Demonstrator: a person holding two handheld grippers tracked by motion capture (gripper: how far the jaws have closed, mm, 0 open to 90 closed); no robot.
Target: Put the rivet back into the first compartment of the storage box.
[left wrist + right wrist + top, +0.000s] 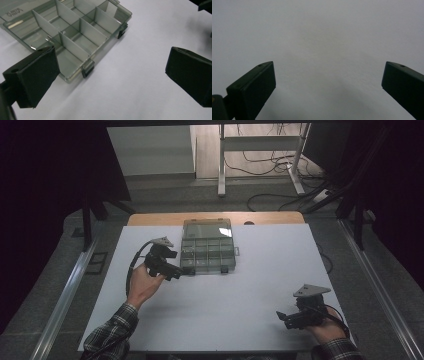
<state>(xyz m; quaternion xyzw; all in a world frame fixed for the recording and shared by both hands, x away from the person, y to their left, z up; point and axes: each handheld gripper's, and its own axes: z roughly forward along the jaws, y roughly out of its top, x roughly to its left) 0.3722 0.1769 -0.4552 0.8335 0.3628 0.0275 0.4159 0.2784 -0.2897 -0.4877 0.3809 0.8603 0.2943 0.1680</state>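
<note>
I note a white table top, its wooden far edge, a metal desk frame and loose cables at upper centre.

A lab: dark curtains, loose floor cables, a bare white table.

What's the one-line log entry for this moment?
left gripper: open, at organizer box near-left corner | right gripper: open, over bare table | box: lid open, compartments look empty
</note>
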